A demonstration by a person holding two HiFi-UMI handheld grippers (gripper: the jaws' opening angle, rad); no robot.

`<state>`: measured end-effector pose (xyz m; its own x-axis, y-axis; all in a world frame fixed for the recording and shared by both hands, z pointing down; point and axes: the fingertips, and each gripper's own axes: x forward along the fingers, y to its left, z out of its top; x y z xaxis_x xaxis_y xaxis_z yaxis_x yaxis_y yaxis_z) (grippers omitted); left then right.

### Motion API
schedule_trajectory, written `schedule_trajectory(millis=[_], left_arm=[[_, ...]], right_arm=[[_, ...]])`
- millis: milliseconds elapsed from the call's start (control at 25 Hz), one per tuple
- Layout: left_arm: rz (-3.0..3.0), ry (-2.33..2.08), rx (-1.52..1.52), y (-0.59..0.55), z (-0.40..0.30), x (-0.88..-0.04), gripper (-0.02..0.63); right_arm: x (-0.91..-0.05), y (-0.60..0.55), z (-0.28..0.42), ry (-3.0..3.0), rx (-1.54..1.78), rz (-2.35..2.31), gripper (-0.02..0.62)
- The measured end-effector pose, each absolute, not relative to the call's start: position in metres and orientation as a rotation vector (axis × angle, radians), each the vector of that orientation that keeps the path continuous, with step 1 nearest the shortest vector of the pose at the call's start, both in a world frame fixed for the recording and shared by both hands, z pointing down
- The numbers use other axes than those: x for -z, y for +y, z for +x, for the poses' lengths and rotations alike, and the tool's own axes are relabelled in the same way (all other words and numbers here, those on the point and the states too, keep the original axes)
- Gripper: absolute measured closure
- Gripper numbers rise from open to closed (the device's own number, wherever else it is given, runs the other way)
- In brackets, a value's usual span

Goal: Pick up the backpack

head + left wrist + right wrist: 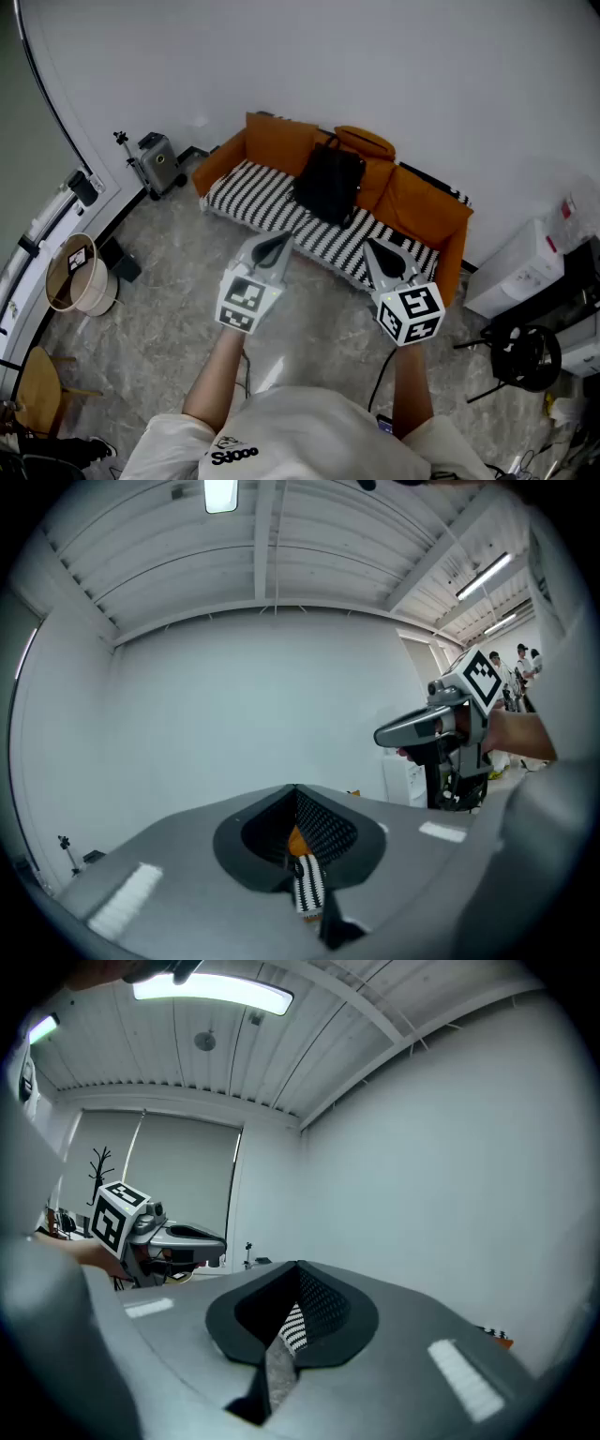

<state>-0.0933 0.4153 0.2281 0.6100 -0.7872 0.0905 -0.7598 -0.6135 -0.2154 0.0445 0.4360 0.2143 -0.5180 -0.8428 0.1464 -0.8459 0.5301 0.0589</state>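
A black backpack [329, 182] leans upright against the back cushions of an orange sofa [422, 208] whose seat has a black-and-white striped cover [262, 202]. My left gripper [277, 245] and right gripper [373, 249] are both held level in front of the sofa, short of the backpack, both shut with nothing in them. In the left gripper view the left gripper [295, 789] has its jaws closed together, and a sliver of the striped cover [309, 888] shows through the gap. In the right gripper view the right gripper [300, 1266] is likewise closed on nothing.
A grey case on wheels [159, 162] stands left of the sofa. A round bin [78, 275] and a wooden stool [37, 390] sit at the left. White boxes [520, 267] and a black stand [525, 354] are at the right. The floor is grey marble.
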Motion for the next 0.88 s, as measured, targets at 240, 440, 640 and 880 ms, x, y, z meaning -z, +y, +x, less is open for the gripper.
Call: schedule_trajectory(millis=[240, 440, 640, 880], left_arm=[[-2.681, 1.315, 0.275, 0.416, -0.079, -0.238, 0.595], [-2.673, 1.334, 0.283, 0.419, -0.067, -0.240, 0.595], [-2.662, 1.360, 0.296, 0.425, -0.049, -0.245, 0.595], [-2.662, 1.376, 0.320, 0.434, -0.019, -0.259, 0.595]], right_arm=[[-0.225, 0.432, 0.064, -2.623, -0.097, 1.471, 0.594], [-0.228, 0.434, 0.082, -2.642, -0.125, 1.481, 0.592], [-0.232, 0.439, 0.100, -2.646, -0.113, 1.466, 0.592], [-0.245, 0.445, 0.125, -2.658, -0.125, 1.421, 0.592]])
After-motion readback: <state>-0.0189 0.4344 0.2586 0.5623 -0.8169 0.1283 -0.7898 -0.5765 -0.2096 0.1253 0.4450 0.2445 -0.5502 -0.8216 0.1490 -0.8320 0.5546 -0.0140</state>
